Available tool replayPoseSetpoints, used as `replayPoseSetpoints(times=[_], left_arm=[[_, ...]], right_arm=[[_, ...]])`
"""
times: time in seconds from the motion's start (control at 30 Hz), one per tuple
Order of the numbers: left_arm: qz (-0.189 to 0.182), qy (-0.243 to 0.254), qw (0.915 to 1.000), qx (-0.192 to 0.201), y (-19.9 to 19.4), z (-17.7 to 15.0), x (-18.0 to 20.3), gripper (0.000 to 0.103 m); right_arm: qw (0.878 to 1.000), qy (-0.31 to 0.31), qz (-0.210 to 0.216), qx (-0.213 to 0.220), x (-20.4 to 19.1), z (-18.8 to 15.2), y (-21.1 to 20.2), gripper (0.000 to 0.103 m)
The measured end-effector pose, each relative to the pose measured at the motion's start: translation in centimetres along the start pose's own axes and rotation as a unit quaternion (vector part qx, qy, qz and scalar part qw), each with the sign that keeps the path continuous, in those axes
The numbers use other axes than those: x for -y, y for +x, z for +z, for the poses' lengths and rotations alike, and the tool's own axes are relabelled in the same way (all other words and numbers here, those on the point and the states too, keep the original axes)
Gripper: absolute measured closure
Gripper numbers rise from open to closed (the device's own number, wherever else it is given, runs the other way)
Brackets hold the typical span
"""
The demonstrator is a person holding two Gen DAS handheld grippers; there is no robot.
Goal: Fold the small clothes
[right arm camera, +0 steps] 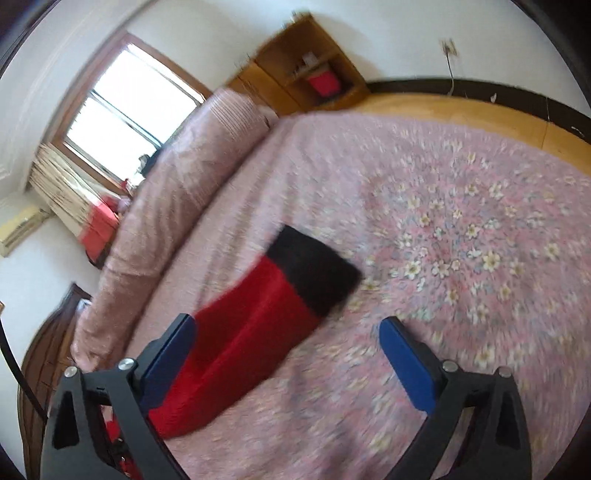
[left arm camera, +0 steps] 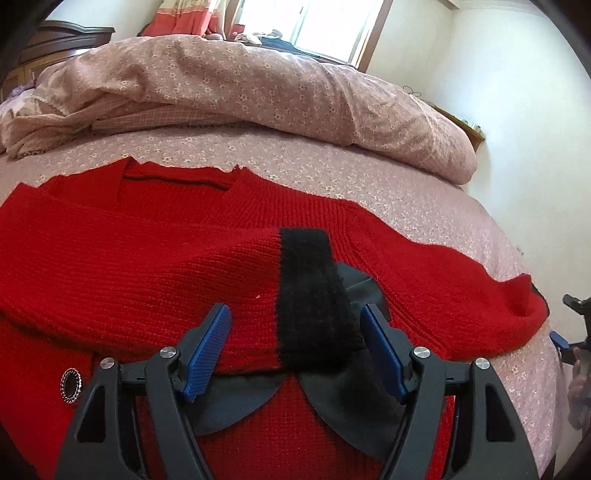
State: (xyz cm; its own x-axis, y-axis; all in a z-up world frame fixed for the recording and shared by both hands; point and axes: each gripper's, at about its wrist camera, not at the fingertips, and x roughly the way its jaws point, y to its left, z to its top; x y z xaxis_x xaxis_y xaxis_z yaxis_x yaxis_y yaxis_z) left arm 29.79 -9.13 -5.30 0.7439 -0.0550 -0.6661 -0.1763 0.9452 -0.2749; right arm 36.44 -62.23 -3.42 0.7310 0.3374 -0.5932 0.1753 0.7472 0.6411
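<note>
Red sweater [left arm camera: 147,258]: a knitted child-size top lying flat on the bed, neckline toward the rolled quilt, body spread across most of the left wrist view.
Button [left arm camera: 71,384]: a round dark one with a shiny rim, on the knit at the lower left.
Folded sleeve [left arm camera: 207,266]: laid across the sweater's front, its black cuff [left arm camera: 314,295] resting on the red knit in the middle.
Dark collar flaps [left arm camera: 332,398]: two rounded black pieces on the red knit just under the cuff, nearest the camera.
Left tongs [left arm camera: 295,343]: spread wide, blue pads either side of the black cuff; the pads are not closed on it and hold nothing.
Other sleeve [right arm camera: 236,343]: stretched out to the side on the bed, red with a black cuff end [right arm camera: 314,269]; the right wrist view is blurred.
Right tongs [right arm camera: 288,369]: spread wide and gripping nothing; the left pad is just beside the outstretched sleeve, the right pad over bare bedspread.
Bedspread [right arm camera: 461,240]: pink with small pale flowers, under the sweater.
Quilt [left arm camera: 240,85]: pink, floral, rolled along the far side of the bed.
Window [left arm camera: 332,26]: bright, behind the quilt, with an orange-and-cream curtain [left arm camera: 188,18] to its left.
Wooden shelf [right arm camera: 306,70]: in the corner beyond the bed, a red box inside.
</note>
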Motion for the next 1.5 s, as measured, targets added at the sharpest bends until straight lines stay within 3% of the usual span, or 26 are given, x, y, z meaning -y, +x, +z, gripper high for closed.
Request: replayPoseSetpoints(times=[0.3, 0.53, 0.67, 0.8, 1.07, 1.1, 1.17, 1.2, 1.27, 1.3, 1.33, 1.5], left_arm=[[0.002, 0.003, 1.0, -0.003, 0.2, 0.0, 0.1, 0.035], [0.002, 0.009, 0.9999, -0.009, 0.7, 0.1, 0.3, 0.035], [0.0, 0.007, 0.9999, -0.008, 0.5, 0.0, 0.4, 0.035], [0.002, 0.008, 0.9999, -0.008, 0.5, 0.0, 0.5, 0.034], [0.002, 0.008, 0.9999, -0.008, 0.6, 0.0, 0.4, 0.033], [0.002, 0.008, 0.9999, -0.008, 0.6, 0.0, 0.4, 0.033], [0.002, 0.008, 0.9999, -0.008, 0.6, 0.0, 0.4, 0.033], [0.002, 0.007, 0.9999, -0.009, 0.6, 0.0, 0.4, 0.033], [0.001, 0.007, 0.9999, -0.009, 0.6, 0.0, 0.4, 0.033], [0.002, 0.008, 0.9999, -0.009, 0.6, 0.0, 0.4, 0.033], [0.002, 0.008, 0.9999, -0.01, 0.6, 0.0, 0.4, 0.033], [0.0, 0.007, 0.9999, -0.01, 0.7, 0.0, 0.3, 0.033]], right_arm=[[0.999, -0.044, 0.015, -0.018, -0.9, 1.8, 3.0, 0.003], [0.998, -0.021, 0.054, 0.019, -1.1, 2.1, 2.9, 0.003], [0.999, 0.0, 0.048, -0.014, -1.1, 1.8, 3.2, 0.005], [0.997, 0.001, 0.073, -0.033, -1.4, 1.0, 3.3, 0.003], [0.998, -0.032, 0.037, 0.026, -2.1, 1.4, 4.5, 0.004], [0.999, -0.03, 0.033, 0.029, -2.1, 1.4, 4.6, 0.006], [0.998, -0.011, 0.042, 0.042, -1.6, 1.5, 4.2, 0.031], [0.998, 0.005, 0.053, 0.046, -1.1, 1.5, 4.0, 0.06], [0.997, 0.043, 0.042, 0.038, 0.4, 1.6, 4.0, 0.068], [0.998, 0.048, 0.034, 0.034, 0.8, 1.5, 4.0, 0.078], [0.998, 0.042, 0.022, 0.032, 0.9, 1.3, 4.0, 0.08], [0.999, -0.02, -0.028, 0.031, -1.4, 0.7, 3.5, 0.085]])
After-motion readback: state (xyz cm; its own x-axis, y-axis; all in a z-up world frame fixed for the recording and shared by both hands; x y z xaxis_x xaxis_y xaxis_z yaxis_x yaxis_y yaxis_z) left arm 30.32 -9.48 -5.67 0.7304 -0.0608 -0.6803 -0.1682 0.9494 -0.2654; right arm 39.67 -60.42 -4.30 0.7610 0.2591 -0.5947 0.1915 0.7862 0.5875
